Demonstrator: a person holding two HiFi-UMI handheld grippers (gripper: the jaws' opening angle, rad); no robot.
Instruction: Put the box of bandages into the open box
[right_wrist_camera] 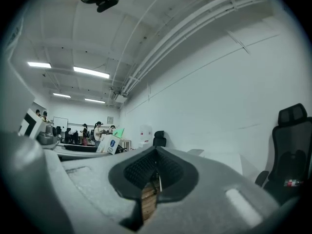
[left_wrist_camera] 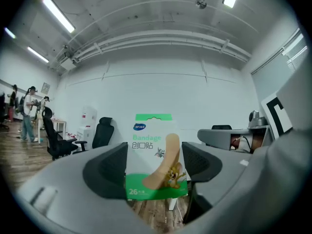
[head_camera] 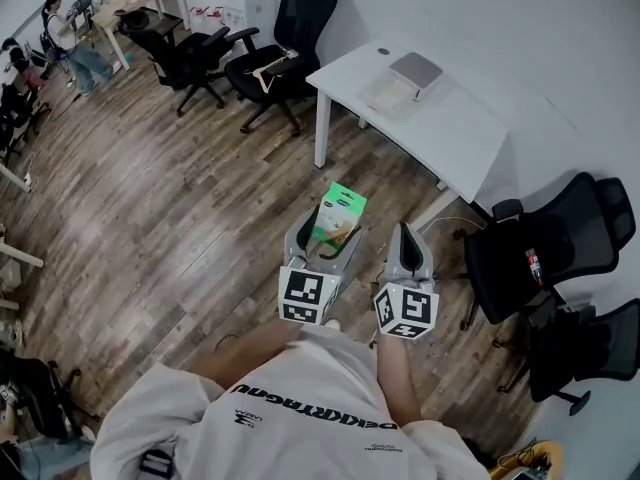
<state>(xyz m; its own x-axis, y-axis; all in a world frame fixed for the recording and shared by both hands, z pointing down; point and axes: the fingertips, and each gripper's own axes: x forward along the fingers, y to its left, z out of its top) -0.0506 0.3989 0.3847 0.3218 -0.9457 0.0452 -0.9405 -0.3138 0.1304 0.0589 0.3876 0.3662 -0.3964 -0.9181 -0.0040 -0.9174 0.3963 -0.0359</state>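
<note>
The box of bandages (head_camera: 338, 215), white and green with a cartoon plaster on its front, is held upright in the air above the wooden floor. My left gripper (head_camera: 322, 245) is shut on it. In the left gripper view the box of bandages (left_wrist_camera: 155, 155) fills the gap of the left gripper (left_wrist_camera: 153, 168), its side edges against both dark pads (left_wrist_camera: 108, 170). My right gripper (head_camera: 404, 245) hovers just to the right, shut and empty. Its jaws meet in the right gripper view (right_wrist_camera: 155, 172). A flat grey box-like thing (head_camera: 415, 69) lies on the white table (head_camera: 455, 138) ahead.
Black office chairs (head_camera: 270, 63) stand left of the table, and others (head_camera: 545, 253) to the right by the wall. People sit at desks (head_camera: 70, 28) far off at the upper left. Wooden floor (head_camera: 170, 208) lies between me and the table.
</note>
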